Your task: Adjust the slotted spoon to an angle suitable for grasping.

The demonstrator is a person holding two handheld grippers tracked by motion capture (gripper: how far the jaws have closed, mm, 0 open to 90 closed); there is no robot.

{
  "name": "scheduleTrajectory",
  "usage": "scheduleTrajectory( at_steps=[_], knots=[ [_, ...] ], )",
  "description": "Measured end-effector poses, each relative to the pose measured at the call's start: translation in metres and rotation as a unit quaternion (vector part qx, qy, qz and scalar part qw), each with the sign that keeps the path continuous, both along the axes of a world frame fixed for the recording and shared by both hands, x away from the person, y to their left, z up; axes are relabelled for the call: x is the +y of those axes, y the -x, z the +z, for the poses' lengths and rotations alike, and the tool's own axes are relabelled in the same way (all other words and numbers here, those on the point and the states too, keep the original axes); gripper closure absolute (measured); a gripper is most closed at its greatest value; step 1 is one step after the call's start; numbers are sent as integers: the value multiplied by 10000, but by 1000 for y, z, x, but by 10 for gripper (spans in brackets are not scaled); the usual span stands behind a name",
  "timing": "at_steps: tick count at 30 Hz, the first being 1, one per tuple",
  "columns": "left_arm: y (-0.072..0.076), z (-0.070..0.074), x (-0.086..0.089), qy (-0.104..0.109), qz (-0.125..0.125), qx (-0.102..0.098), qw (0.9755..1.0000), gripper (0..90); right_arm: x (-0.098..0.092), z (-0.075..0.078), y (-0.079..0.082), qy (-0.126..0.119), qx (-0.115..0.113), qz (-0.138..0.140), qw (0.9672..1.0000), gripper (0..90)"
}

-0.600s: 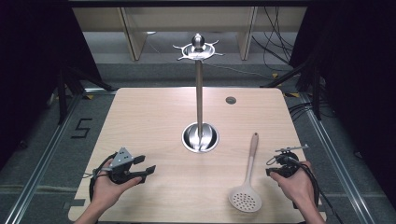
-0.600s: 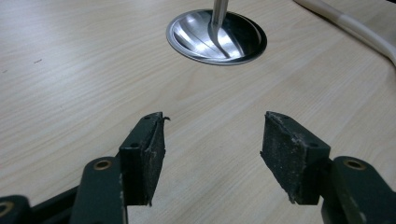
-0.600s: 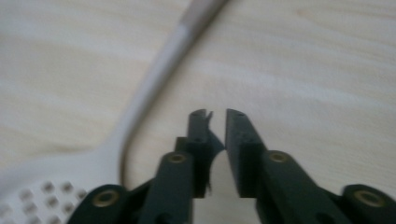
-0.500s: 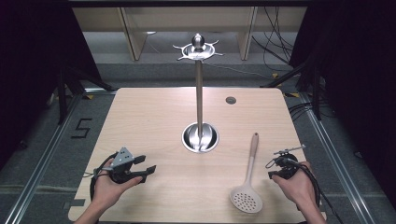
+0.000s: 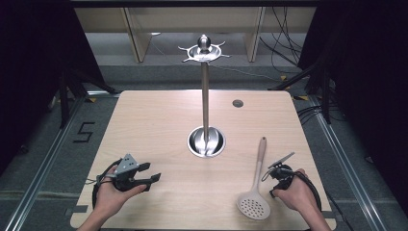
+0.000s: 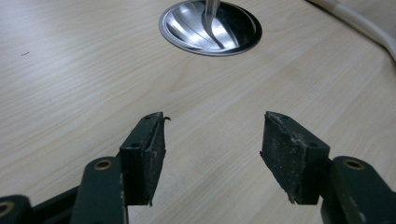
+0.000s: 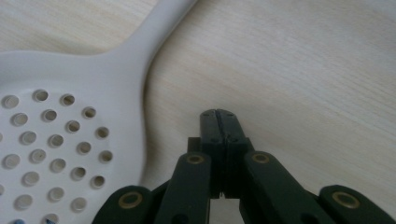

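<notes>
Change since earlier: in the high view the right gripper (image 5: 278,174) has slid a little nearer the person, beside the skimmer (image 5: 257,186); the left gripper (image 5: 139,177) and the skimmer lie as before.
High view, left hand: the left hand (image 5: 109,196) comes in from the bottom edge, palm cradling the left gripper low over the counter (image 5: 159,120), jaws pointing toward the middle and spread wide with nothing between them.
High view, right hand: the right hand (image 5: 296,195) holds the right gripper just right of the skimmer's handle, jaws pressed together, apart from the skimmer.
High view, skimmer: flat on the counter, perforated head toward the person, handle pointing at the stand (image 5: 205,96).
High view, surroundings: light wood counter; metal stand with round base at its centre; dark floor and cables around.
Left gripper view: the left gripper (image 6: 212,144) has its pads far apart over bare wood; the stand's base (image 6: 210,29) lies ahead.
Right gripper view: the right gripper (image 7: 219,120) is closed tight on nothing, its tip just beside the skimmer's head (image 7: 60,126) on the wood.
</notes>
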State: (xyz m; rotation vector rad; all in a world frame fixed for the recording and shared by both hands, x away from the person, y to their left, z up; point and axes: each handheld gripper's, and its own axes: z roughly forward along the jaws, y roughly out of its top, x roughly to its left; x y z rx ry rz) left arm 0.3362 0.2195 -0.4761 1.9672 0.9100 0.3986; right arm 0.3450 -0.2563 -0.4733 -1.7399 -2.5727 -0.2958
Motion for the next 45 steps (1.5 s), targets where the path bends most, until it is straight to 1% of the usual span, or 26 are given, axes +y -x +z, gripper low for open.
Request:
scheduleTrajectory(
  at_steps=[1, 2, 3, 4, 5, 8, 10, 11, 12, 13, 15, 16, 18, 19, 21, 22, 24, 25, 27, 29, 33, 37, 41, 42, 43, 45],
  knots=[
    [0, 0, 1, 7, 4, -16, 10000, 387, 2, -1, 0, -35, -10, -19, 10000, 900],
    [0, 1, 1, 7, 7, -21, 10000, 387, 4, 1, 0, 2, 78, -17, 10000, 900],
    [0, 1, 1, -2, 3, -16, 10000, 387, 3, 0, -2, 109, -109, 199, 9997, 900],
    [0, 0, 1, -9, 1, -8, 10000, 387, 5, -1, -1, 92, -104, 118, 9998, 900],
    [0, 0, 1, -7, -1, -1, 10000, 387, 6, 0, -3, 97, -75, 247, 9996, 900],
    [-1, 0, -1, -14, 2, 3, 10000, 387, 9, 0, -4, 79, -151, 142, 9998, 900],
    [-1, -1, -1, -18, -29, 26, 10000, 387, 9, 1, -6, 97, -97, 145, 9998, 900],
    [-2, 0, 1, -104, -69, 25, 9999, 387, 8, 0, -7, 58, -190, 211, 9996, 900],
    [-3, 0, 2, -181, -83, -37, 9998, 387, 8, 0, -7, 69, -146, 228, 9996, 900],
    [-1, -1, -1, 27, 29, 90, 10000, 387, 10, 0, -6, 82, -135, 231, 9996, 900],
    [-2, -1, 0, -11, -7, 44, 10000, 386, 12, -1, -6, 34, -104, 211, 9997, 900],
    [-2, -1, 0, -19, -11, 43, 10000, 386, 13, -2, -5, 39, -142, 350, 9993, 900],
    [-2, -1, 0, -20, -18, 44, 10000, 387, 14, -1, -5, 49, -113, 359, 9993, 900],
    [-1, -1, -1, -3, -25, 36, 10000, 386, 18, -1, -4, -11, -46, 473, 9989, 900],
    [-1, -1, 0, -7, -30, 37, 10000, 387, 22, -1, -2, -31, 3, 447, 9990, 900],
    [0, 0, -1, -5, -3, 25, 10000, 386, 23, -2, -2, -12, -73, 509, 9987, 900],
    [0, -1, -1, 29, 5, 4, 10000, 386, 26, 0, -2, 31, 25, 497, 9988, 900],
    [0, 0, 0, 14, -19, 21, 10000, 386, 27, -1, -1, 22, -76, 487, 9988, 900],
    [0, -1, -1, 28, 19, -2, 10000, 386, 31, 0, -1, -31, 39, 537, 9985, 900],
    [0, 0, -1, -1, -9, 28, 10000, 386, 34, -2, 0, -72, -44, 621, 9980, 900],
    [0, 0, 0, 6, -25, 24, 10000, 387, 43, -1, 1, -110, 50, 710, 9974, 900],
    [0, 0, 0, 13, -26, 30, 10000, 387, 51, -1, 3, -326, 193, 654, 9971, 900],
    [0, 0, 0, 9, -40, 24, 10000, 386, 51, -1, 0, -505, 223, 582, 9968, 883],
    [0, 0, 0, 12, -31, 12, 10000, 386, 47, 4, -5, -609, 277, 296, 9973, 832],
    [-1, 0, 0, 9, -35, 23, 10000, 386, 45, 8, -8, -620, 212, 89, 9978, 808],
    [-1, 0, 0, 11, -36, 26, 10000, 386, 41, 15, -15, -557, -85, -254, 9981, 765]
  ],
)
